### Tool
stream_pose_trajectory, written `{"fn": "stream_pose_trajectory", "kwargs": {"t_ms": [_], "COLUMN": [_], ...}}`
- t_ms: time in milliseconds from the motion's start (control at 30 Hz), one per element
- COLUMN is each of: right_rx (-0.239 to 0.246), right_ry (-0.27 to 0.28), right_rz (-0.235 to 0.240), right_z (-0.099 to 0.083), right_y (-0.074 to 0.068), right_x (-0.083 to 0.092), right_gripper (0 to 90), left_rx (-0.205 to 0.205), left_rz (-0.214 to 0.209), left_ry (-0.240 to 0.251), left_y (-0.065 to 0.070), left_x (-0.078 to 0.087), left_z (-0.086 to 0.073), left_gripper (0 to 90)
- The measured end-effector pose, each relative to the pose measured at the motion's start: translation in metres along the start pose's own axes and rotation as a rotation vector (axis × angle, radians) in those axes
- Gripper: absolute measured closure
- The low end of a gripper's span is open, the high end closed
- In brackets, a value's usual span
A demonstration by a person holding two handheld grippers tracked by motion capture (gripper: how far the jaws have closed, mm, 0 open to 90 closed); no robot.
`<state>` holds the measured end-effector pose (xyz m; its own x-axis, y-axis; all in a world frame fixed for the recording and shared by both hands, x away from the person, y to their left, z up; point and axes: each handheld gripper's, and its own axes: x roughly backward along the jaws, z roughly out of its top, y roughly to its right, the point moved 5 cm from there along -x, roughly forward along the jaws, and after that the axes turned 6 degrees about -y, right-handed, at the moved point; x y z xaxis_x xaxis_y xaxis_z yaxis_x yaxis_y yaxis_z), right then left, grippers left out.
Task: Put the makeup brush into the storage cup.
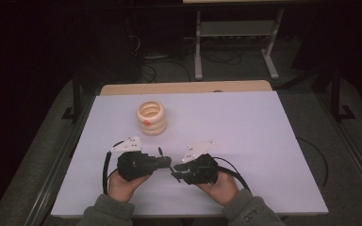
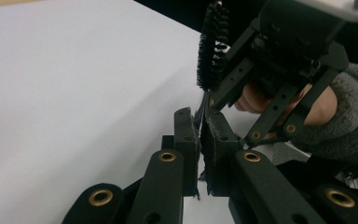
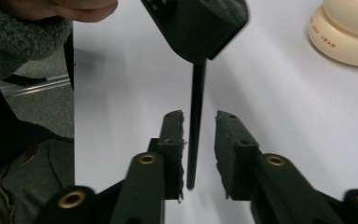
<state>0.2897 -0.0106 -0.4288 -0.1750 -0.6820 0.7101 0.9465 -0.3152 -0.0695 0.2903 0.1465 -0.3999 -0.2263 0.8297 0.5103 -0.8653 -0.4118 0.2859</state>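
Both grippers meet tip to tip near the front middle of the white table (image 1: 245, 132). My left gripper (image 1: 167, 163) (image 2: 199, 119) is shut on a thin black brush. Its bristle head (image 2: 210, 46) stands up just beyond the left tips. The brush's thin stem (image 3: 196, 126) runs down between the jaws of my right gripper (image 1: 174, 175) (image 3: 199, 116). Those jaws are open: the stem lies close to the left pad, with a clear gap to the right pad. The right gripper's black links (image 2: 279, 102) show just past the left tips, with a hand and a grey sleeve behind them.
A cream stack of rings (image 1: 151, 117) (image 3: 349, 32) with a small red mark stands on the table, behind and left of the grippers. A wooden strip (image 1: 184, 87) borders the table's far edge. Cables loop beside both hands, and dark floor surrounds the table.
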Motion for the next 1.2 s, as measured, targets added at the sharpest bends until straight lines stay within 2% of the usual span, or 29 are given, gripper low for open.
{"fn": "stream_pose_trajectory", "kwargs": {"t_ms": [133, 233, 267, 300, 533, 567, 800, 1200], "right_rx": [-0.032, -0.038, -0.067, -0.069, -0.136, -0.139, -0.164, -0.2], "right_ry": [0.013, 0.008, 0.009, 0.013, 0.013, 0.015, 0.036, 0.029], "right_rz": [0.007, -0.009, -0.01, -0.016, -0.045, -0.053, -0.101, -0.151], "right_z": [-0.003, -0.009, -0.011, -0.013, -0.033, -0.036, -0.052, -0.069], "right_y": [0.005, 0.012, 0.013, 0.015, 0.031, 0.034, 0.045, 0.054], "right_x": [0.008, 0.015, 0.017, 0.02, 0.038, 0.04, 0.057, 0.07], "right_gripper": [59.6, 55.4, 53.2, 51.2, 45.1, 43.7, 37.1, 30.6], "left_rx": [-0.008, -0.012, -0.007, -0.008, -0.006, -0.006, 0.005, 0.012], "left_rz": [0.025, 0.042, 0.047, 0.05, 0.074, 0.079, 0.101, 0.135], "left_ry": [-0.011, -0.01, -0.014, -0.01, -0.042, -0.054, -0.053, -0.048], "left_y": [-0.002, -0.006, -0.007, -0.008, -0.016, -0.018, -0.025, -0.038], "left_x": [0.004, 0.007, 0.008, 0.008, 0.01, 0.01, 0.013, 0.028], "left_z": [0.001, 0.004, 0.005, 0.006, 0.011, 0.012, 0.02, 0.038], "left_gripper": [85.1, 85.2, 85.1, 85.1, 85.1, 85.1, 85.1, 85.1]}}
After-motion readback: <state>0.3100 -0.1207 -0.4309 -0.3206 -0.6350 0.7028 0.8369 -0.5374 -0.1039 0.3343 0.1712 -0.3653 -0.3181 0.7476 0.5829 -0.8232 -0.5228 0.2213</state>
